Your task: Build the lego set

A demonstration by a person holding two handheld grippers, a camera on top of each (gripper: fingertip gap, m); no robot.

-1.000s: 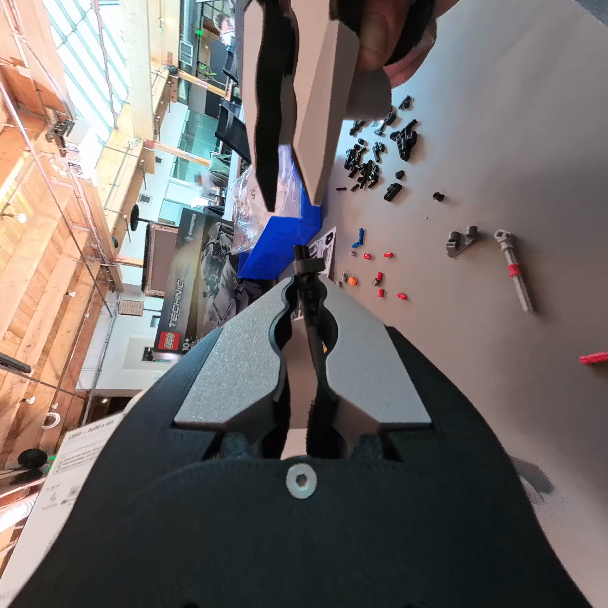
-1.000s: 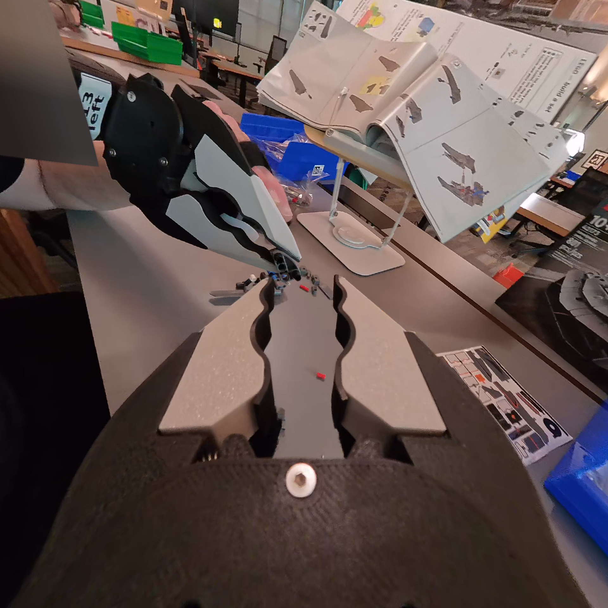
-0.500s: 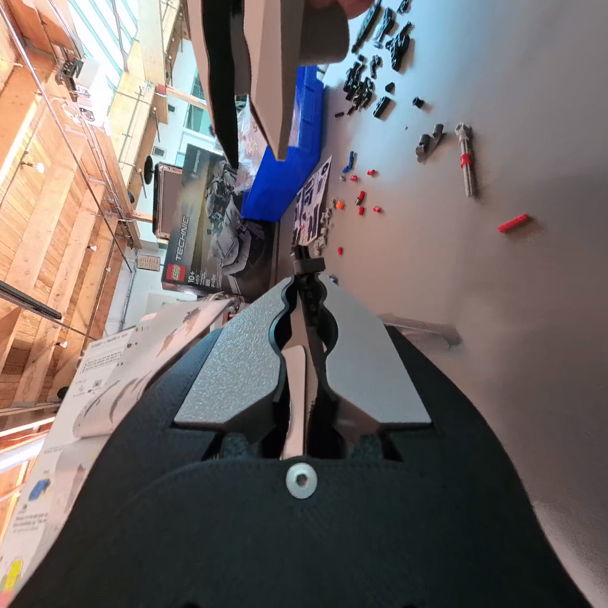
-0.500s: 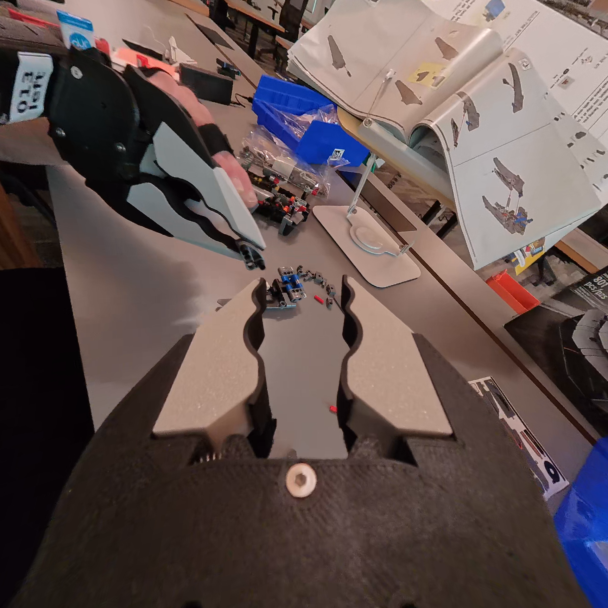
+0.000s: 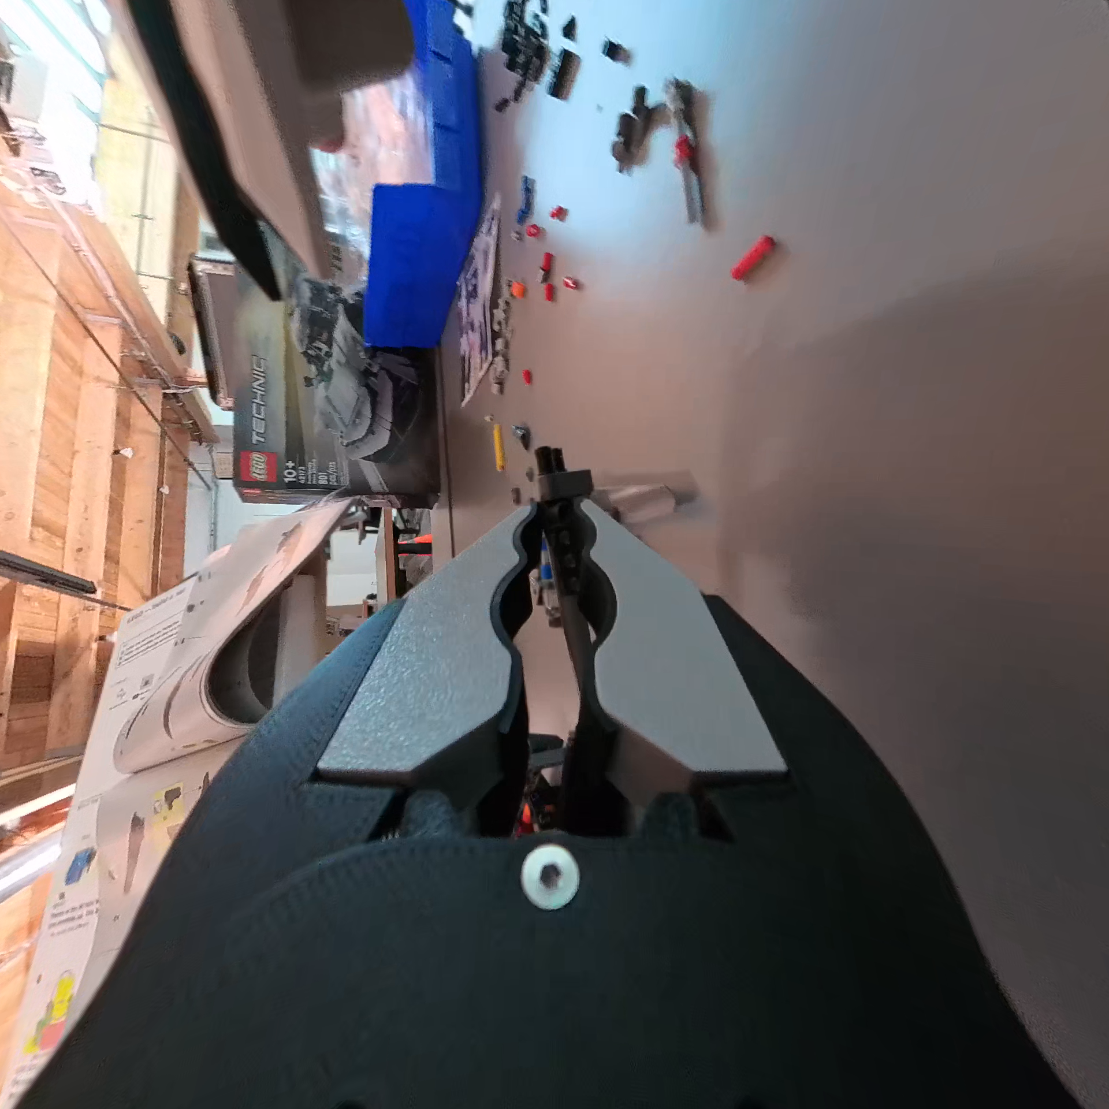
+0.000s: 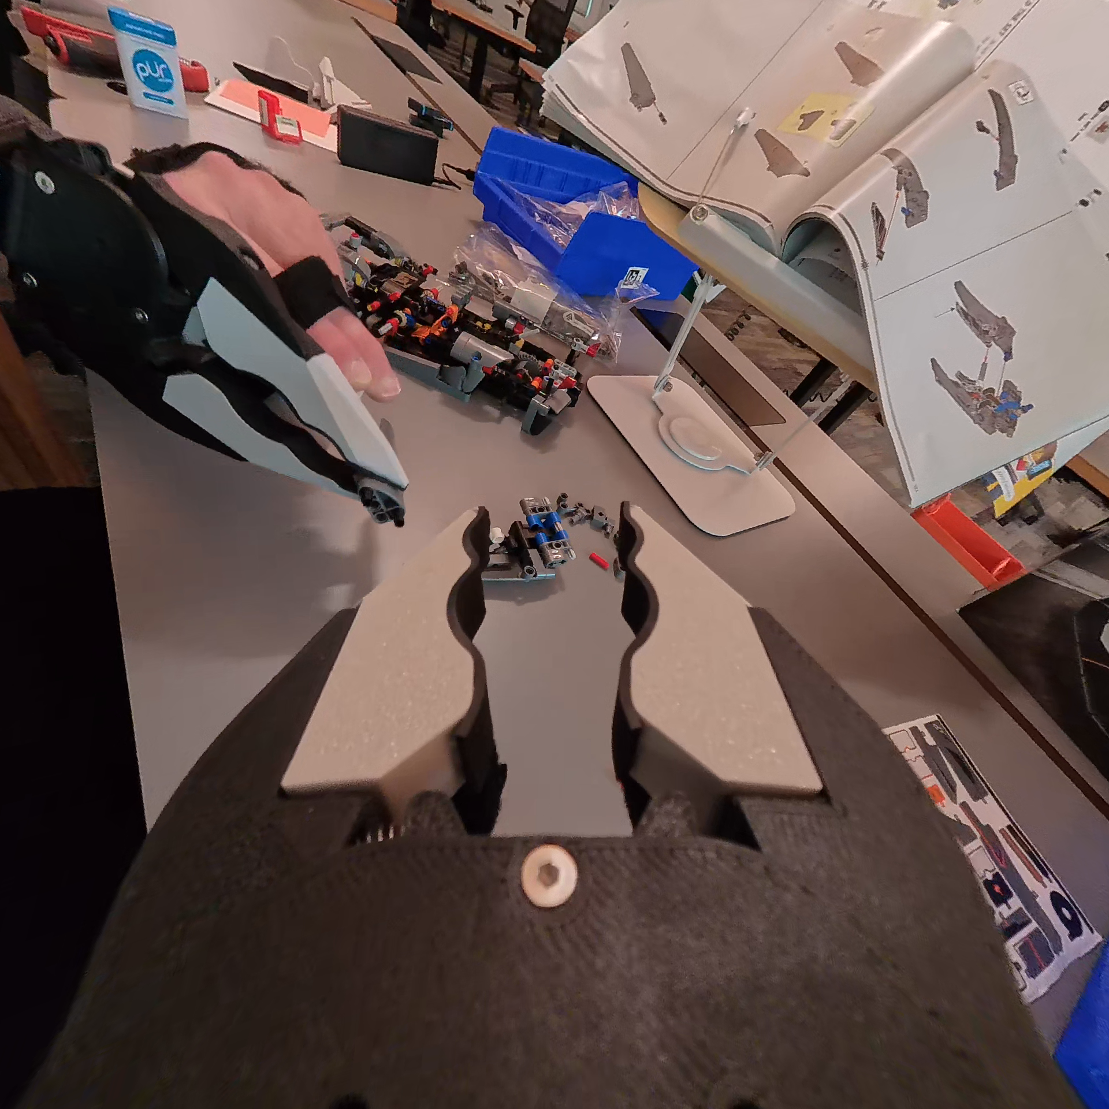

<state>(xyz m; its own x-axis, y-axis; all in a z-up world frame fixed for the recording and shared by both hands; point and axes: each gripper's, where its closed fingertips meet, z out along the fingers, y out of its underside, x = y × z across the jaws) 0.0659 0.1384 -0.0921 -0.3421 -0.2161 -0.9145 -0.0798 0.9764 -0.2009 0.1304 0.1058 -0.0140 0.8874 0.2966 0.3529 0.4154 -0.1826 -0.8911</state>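
Note:
My left gripper [image 5: 558, 516] is shut on a black lego beam [image 5: 561, 480] whose end sticks out past the tips. In the right wrist view the left gripper [image 6: 375, 480] hovers above the grey table [image 6: 240, 570] with the beam [image 6: 381, 501] in its tips, left of my right gripper. My right gripper [image 6: 552, 522] is open and empty, above the table. Just beyond its tips lies a small sub-assembly with blue pins [image 6: 537, 540] and a red pin [image 6: 597, 559]. A larger lego chassis [image 6: 462, 336] lies farther back.
An open instruction book [image 6: 840, 150] stands on a stand [image 6: 690, 444] at the right. Blue bins [image 6: 558, 198], a parts bag [image 6: 540, 288] and a sticker sheet [image 6: 1008, 852] lie around. Loose red pins [image 5: 549, 264], black parts [image 5: 540, 42] and the set's box [image 5: 336, 408] show in the left wrist view. It is some 35 centimeters from my right tips to the open instruction book [image 6: 840, 150]. Seen from the left wrist view [image 5: 189, 778] as well.
The left gripper has drawn back to the left, away from the right gripper's tips, still holding the beam. The right gripper has tilted up; the sub-assembly and chassis now show.

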